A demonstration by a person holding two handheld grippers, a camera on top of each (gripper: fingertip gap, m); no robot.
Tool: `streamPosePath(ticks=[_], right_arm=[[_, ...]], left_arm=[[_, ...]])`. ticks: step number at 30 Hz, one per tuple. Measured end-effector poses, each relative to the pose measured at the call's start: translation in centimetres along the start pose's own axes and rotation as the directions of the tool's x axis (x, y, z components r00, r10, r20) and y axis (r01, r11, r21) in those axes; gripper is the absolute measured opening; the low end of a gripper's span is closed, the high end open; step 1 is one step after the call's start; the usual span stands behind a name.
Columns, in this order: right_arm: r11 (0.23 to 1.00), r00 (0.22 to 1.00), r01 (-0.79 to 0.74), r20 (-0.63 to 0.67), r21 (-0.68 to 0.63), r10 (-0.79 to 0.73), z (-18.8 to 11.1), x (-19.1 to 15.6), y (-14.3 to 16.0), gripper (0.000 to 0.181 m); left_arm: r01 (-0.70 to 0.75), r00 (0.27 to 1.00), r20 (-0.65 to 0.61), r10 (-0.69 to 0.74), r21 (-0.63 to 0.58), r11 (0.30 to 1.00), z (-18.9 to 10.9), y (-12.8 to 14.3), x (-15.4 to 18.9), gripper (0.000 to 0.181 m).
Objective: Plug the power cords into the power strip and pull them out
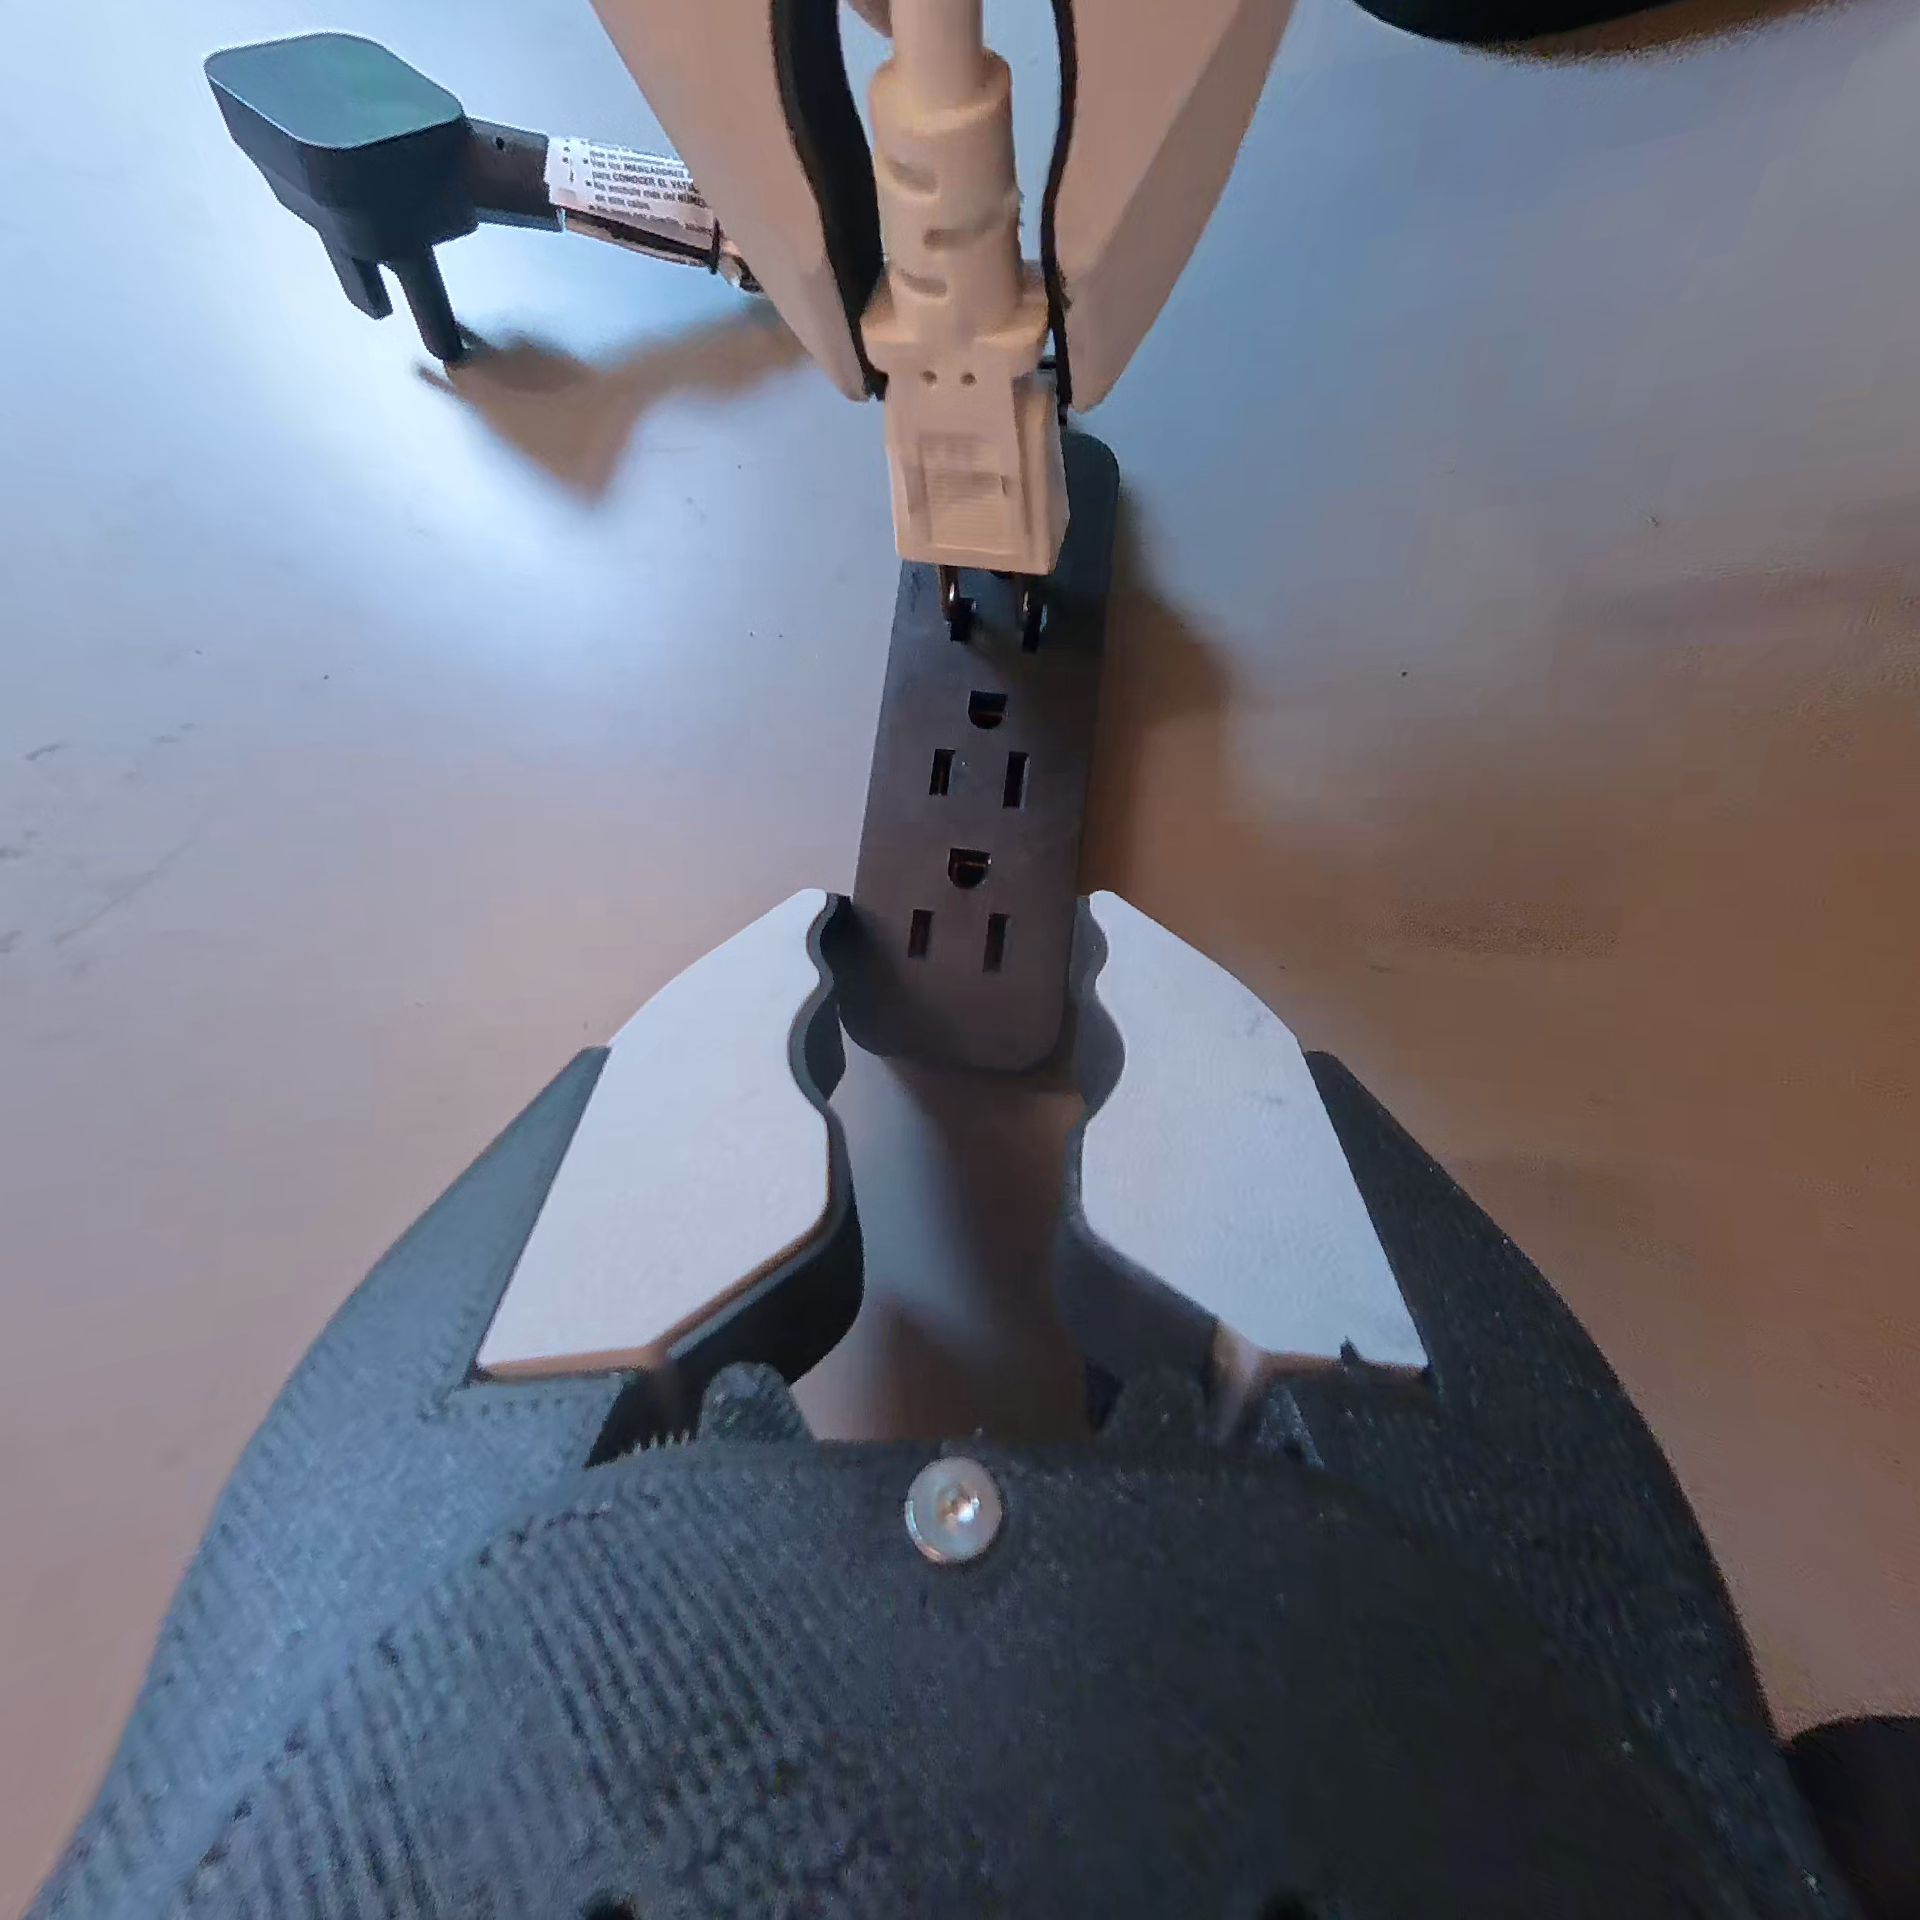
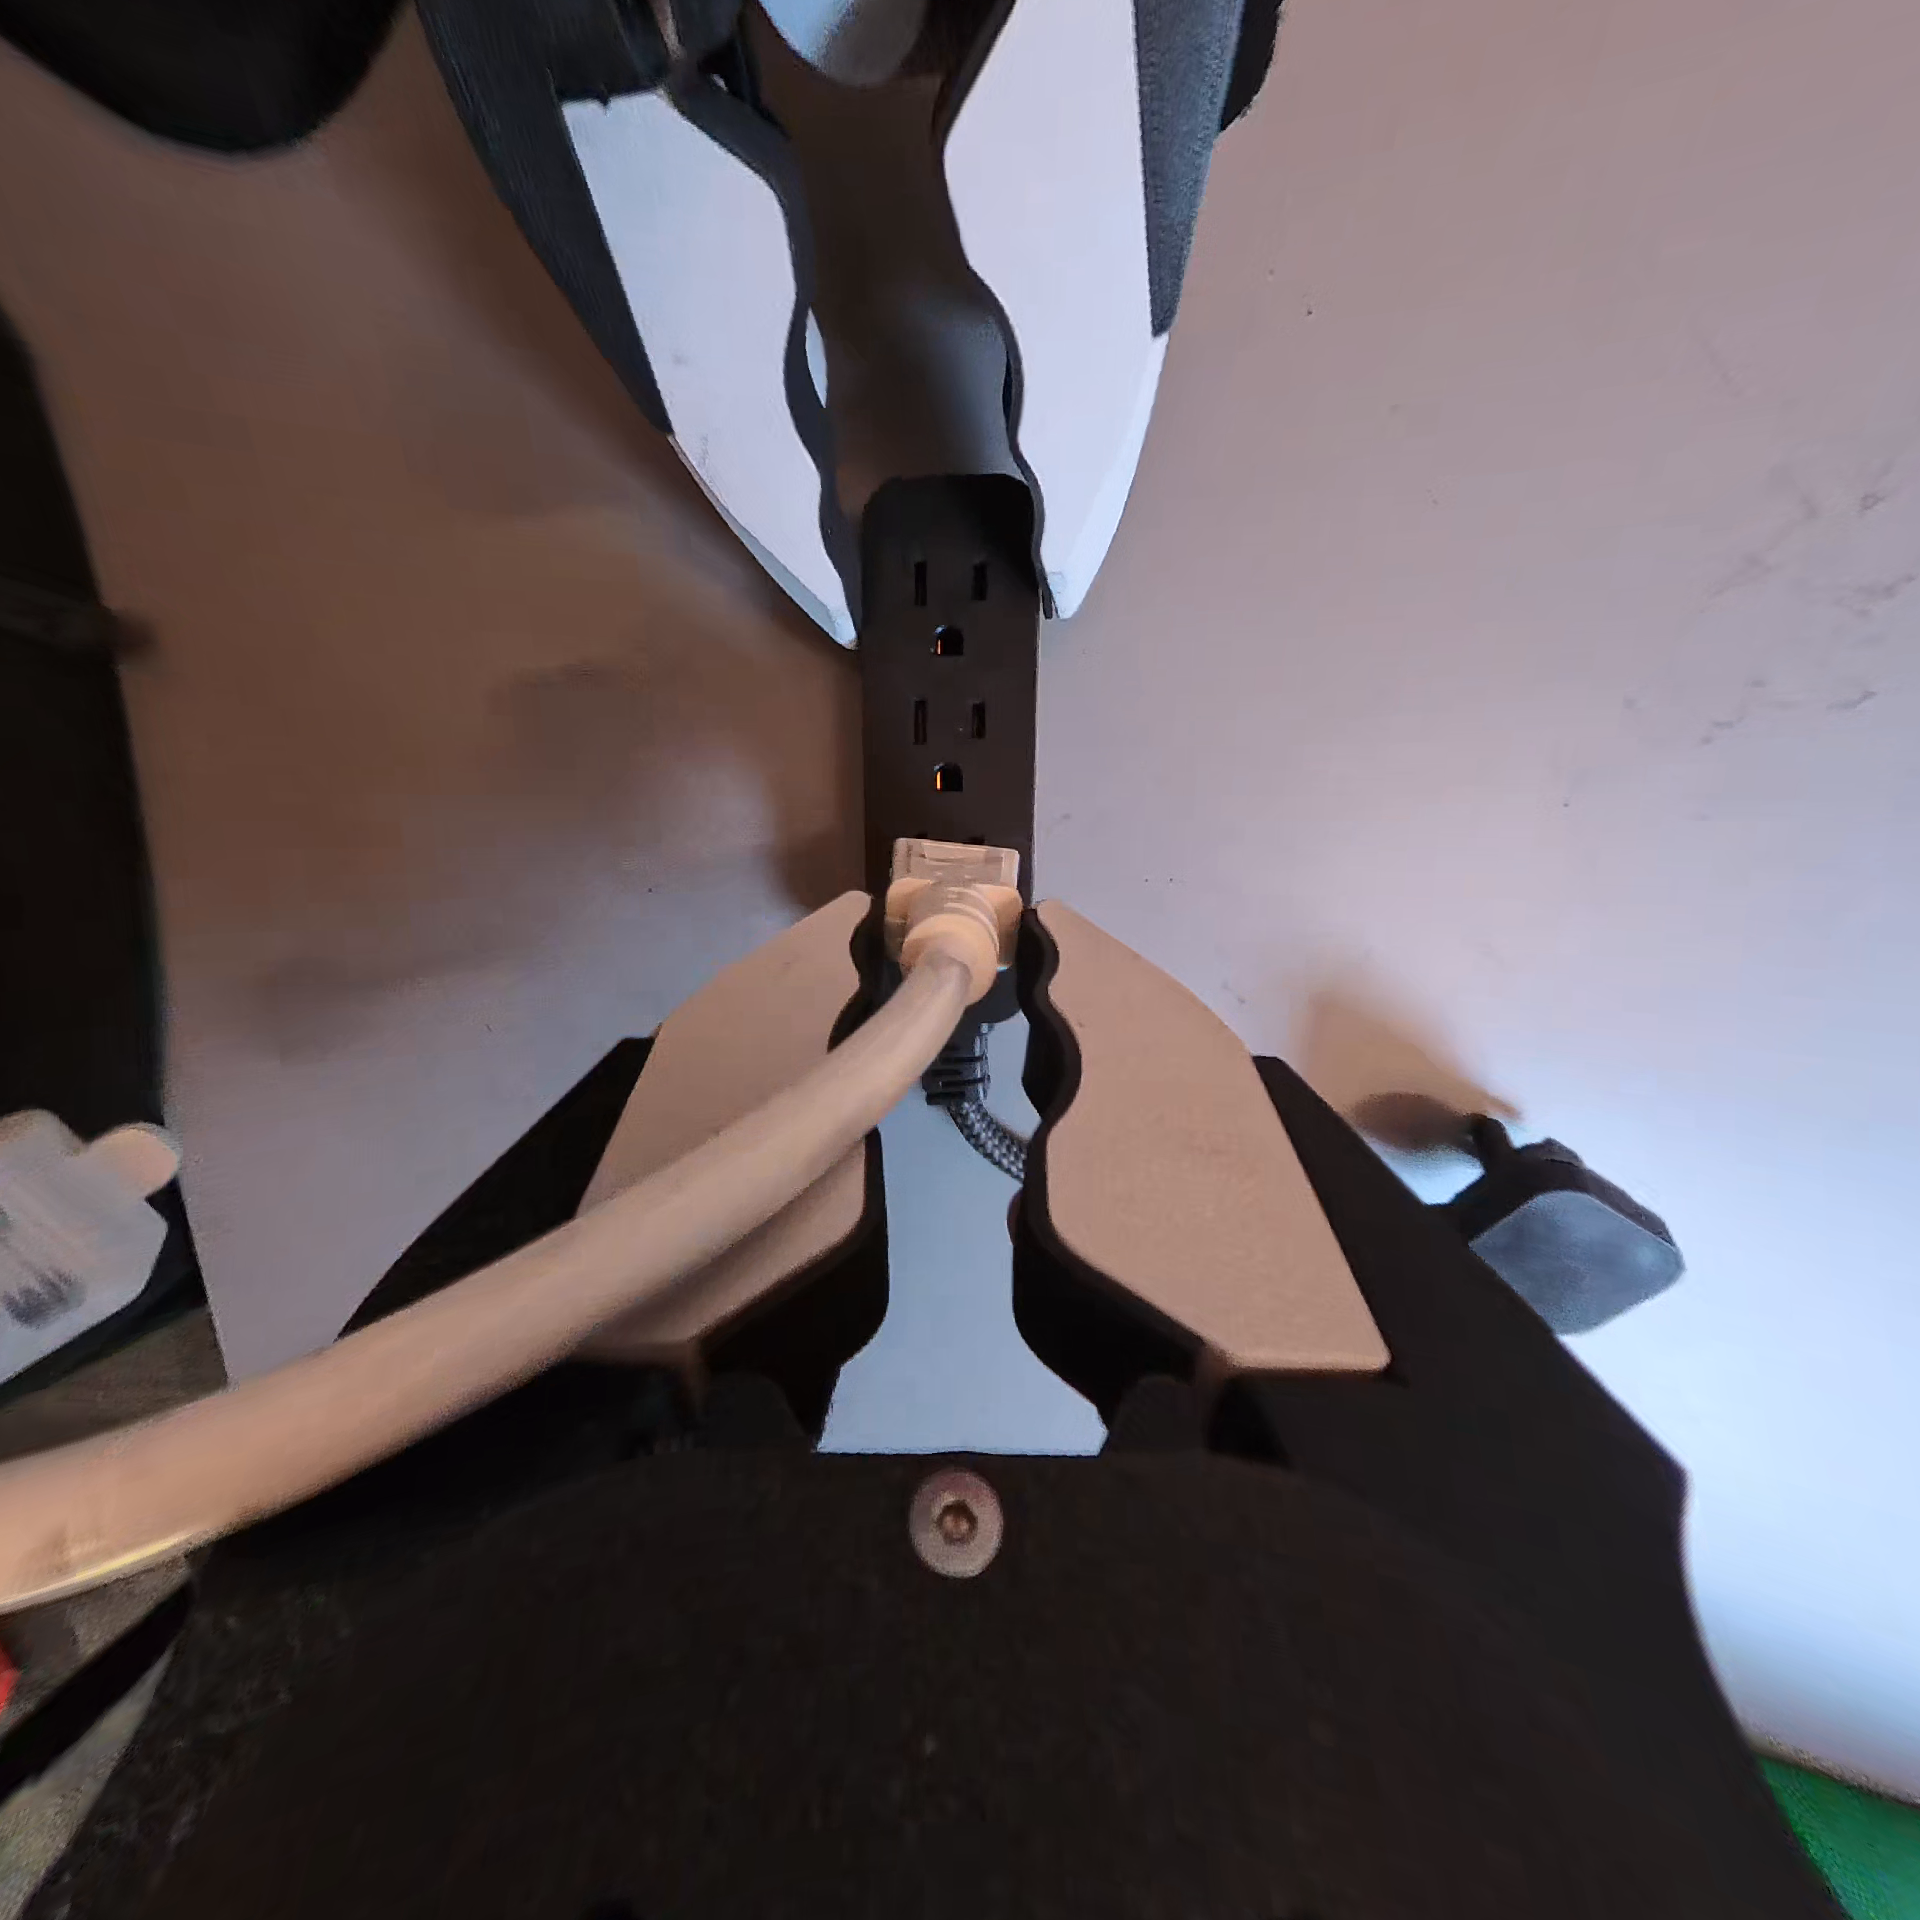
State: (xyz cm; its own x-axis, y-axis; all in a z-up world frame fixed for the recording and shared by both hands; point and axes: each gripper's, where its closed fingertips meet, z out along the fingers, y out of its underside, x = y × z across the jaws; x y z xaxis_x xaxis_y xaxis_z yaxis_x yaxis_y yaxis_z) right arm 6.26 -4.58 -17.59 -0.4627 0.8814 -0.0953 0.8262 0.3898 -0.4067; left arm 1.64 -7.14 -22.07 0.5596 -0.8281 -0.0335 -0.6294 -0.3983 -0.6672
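Note:
A black power strip (image 1: 971,800) lies on the table. My left gripper (image 1: 961,920) is shut on its near end. My right gripper (image 1: 961,384) comes in from the far side, shut on a white plug (image 1: 971,478). The plug's prongs (image 1: 992,613) stand at the slots of the far outlet, and most of their length shows. In the right wrist view my right gripper (image 2: 945,920) holds the white plug (image 2: 951,883) over the power strip (image 2: 951,717). The left gripper (image 2: 940,582) clamps the far end there. The two other outlets are empty.
A black flat plug (image 1: 343,135) with a white tag on its cord lies on the table; it also shows in the right wrist view (image 2: 1569,1236). The white cord (image 2: 520,1257) trails off to the left. The strip's braided cord (image 2: 982,1132) runs under my right gripper. Left tips to right tips: about 8 cm.

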Motion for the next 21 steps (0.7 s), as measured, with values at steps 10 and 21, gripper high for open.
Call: streamPosePath(ticks=[10,21], right_arm=[[0.974,0.995,0.091,-0.025,-0.208,-0.098,1.4,-0.4,-0.3,0.024],[0.978,0.995,0.103,0.005,-0.182,-0.104,1.4,-0.4,-0.1,0.024]], left_arm=[[0.037,0.999,0.009,-0.037,0.025,0.999,0.0,-0.1,0.2,0.041],[0.086,0.996,-0.011,-0.086,0.042,0.995,0.1,-0.1,0.2,0.042]])
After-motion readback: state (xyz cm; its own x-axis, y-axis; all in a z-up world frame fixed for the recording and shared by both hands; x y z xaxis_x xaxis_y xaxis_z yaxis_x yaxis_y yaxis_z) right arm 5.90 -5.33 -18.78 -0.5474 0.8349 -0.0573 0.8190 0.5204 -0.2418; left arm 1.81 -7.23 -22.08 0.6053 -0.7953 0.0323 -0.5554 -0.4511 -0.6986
